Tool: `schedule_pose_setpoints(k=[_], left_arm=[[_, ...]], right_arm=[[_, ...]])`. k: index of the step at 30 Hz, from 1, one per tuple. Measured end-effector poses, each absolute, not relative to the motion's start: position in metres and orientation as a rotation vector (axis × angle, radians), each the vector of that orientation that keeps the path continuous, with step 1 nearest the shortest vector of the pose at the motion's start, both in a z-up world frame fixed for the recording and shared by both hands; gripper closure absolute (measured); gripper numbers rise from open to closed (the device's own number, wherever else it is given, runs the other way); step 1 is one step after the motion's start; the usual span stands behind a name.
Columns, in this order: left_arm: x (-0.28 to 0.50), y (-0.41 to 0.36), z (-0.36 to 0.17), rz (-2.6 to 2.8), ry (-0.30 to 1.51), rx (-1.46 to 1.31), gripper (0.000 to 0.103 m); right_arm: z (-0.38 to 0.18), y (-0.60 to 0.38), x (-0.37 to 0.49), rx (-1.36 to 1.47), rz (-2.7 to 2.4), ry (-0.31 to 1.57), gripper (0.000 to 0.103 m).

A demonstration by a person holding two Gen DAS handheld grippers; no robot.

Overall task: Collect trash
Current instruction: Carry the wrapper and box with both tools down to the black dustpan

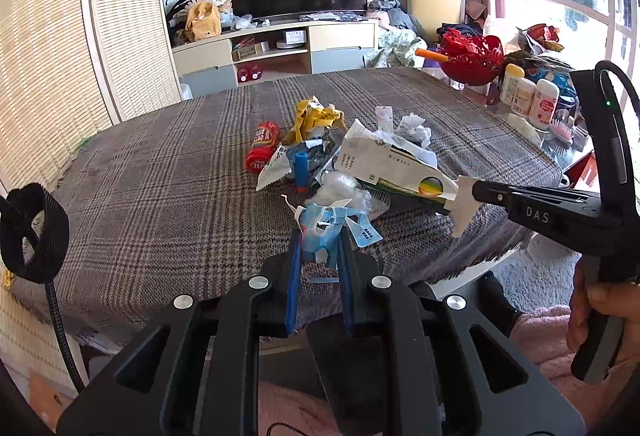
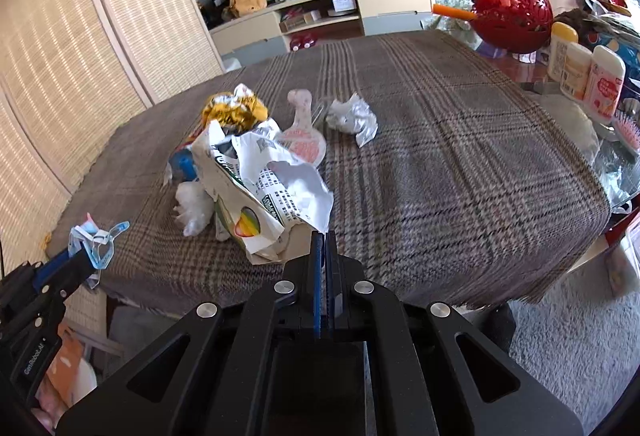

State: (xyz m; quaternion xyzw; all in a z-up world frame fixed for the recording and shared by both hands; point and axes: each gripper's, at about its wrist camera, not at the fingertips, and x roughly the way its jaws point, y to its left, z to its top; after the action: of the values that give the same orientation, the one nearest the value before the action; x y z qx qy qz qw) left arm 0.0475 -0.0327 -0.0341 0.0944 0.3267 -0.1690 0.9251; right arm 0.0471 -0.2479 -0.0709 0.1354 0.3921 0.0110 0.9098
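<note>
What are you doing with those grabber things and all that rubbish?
A person is picking up trash from the table with a gripper in each hand. The left gripper is shut on a crumpled blue and white wrapper. The right gripper is pinching the edge of a big white torn bag. More scraps, like a red can, lie on the checked cloth.

Left tool pinches blue scrap — right tool grips white packet.
</note>
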Motion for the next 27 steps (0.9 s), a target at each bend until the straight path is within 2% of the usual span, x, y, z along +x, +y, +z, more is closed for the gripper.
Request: schedule_pose_setpoints(k=[27], left_arm=[[0.016,-0.016,-0.066,-0.371,0.713,0.167,0.087]], right_arm=[[-0.079,-0.25,-0.013,0.328,0.042,0.78,0.1]])
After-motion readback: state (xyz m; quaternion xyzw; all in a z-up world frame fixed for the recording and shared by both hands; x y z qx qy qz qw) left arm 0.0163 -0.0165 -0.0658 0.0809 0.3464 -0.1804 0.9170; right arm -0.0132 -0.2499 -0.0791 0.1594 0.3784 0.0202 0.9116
